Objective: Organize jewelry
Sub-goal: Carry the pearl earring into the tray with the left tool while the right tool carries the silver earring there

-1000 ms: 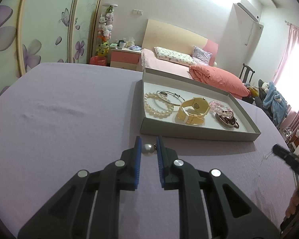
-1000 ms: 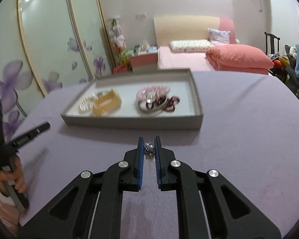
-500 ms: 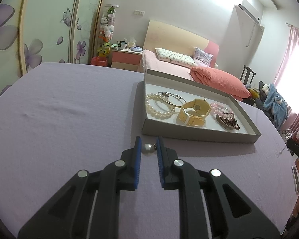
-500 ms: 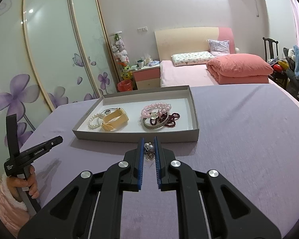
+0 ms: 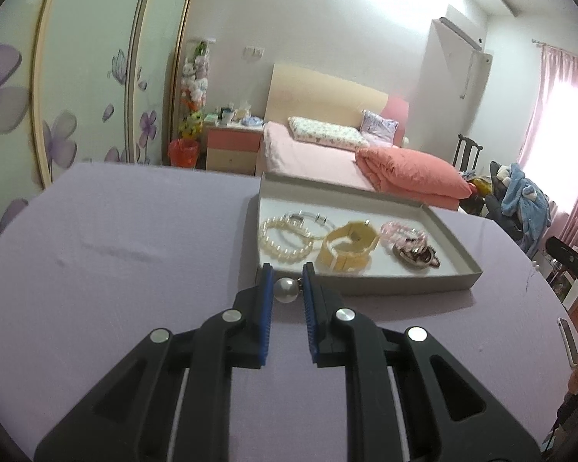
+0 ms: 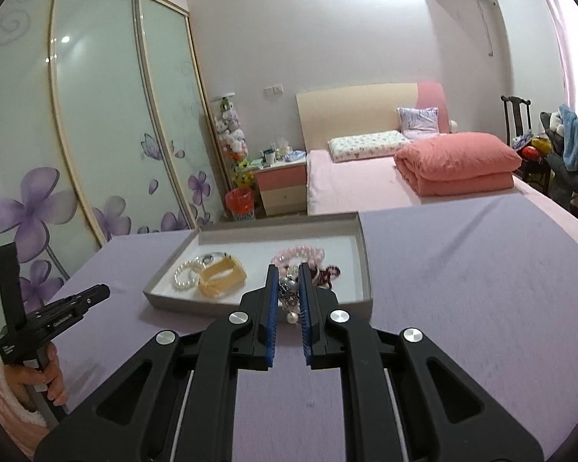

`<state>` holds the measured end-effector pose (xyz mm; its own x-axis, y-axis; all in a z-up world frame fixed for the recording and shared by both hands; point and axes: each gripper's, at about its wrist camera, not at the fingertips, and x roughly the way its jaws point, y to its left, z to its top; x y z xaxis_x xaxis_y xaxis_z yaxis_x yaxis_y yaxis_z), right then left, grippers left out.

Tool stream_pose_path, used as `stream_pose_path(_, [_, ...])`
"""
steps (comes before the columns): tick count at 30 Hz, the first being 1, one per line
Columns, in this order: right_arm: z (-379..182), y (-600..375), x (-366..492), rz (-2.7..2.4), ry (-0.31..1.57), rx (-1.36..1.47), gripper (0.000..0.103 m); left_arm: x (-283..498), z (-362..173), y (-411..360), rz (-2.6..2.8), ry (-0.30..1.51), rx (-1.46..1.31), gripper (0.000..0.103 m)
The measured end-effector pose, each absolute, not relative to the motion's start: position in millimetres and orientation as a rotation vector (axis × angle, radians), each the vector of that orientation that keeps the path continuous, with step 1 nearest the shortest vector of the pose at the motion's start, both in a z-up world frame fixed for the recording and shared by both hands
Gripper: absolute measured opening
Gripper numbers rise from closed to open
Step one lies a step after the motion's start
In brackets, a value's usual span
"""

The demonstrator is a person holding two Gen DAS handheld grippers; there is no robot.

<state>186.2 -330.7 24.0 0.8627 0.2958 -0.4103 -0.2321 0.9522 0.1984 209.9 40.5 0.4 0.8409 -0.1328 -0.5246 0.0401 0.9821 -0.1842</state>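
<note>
A grey tray (image 5: 412, 287) on the purple table holds a pearl bracelet (image 5: 285, 238), a yellow watch (image 5: 348, 248), a pink bead bracelet (image 5: 399, 231) and a dark bracelet (image 5: 418, 256). My left gripper (image 5: 287, 288) is shut on a pearl earring (image 5: 287, 289), raised above the table before the tray's near wall. My right gripper (image 6: 289, 292) is shut on a beaded, dangling earring (image 6: 289, 296), raised before the same tray (image 6: 250, 308). The other gripper shows at the edge of each view (image 6: 57, 312).
The purple table (image 5: 115, 261) spreads left of the tray and towards me. Beyond it stand a pink bed (image 6: 366, 177), a nightstand (image 6: 283, 184), sliding wardrobe doors (image 6: 96, 134) and a chair with clothes (image 5: 520, 200).
Both grippers have risen above the table with their earrings still held. The tray now looks farther below and smaller in both views.
</note>
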Motion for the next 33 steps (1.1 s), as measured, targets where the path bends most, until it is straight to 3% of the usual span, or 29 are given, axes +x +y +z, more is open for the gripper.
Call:
stream_pose_path(19, [55.6, -288.7, 249.1, 0.274, 0.274, 0.075, 0.011, 266.7, 61.6, -17.4, -0.13, 0.394, -0.098, 0.016])
stream_pose_path(33, [14.1, -269.9, 299.7, 0.276, 0.357, 0.053, 0.011, 324.8, 27.2, -33.4, -0.102, 0.45, -0.073, 0.016])
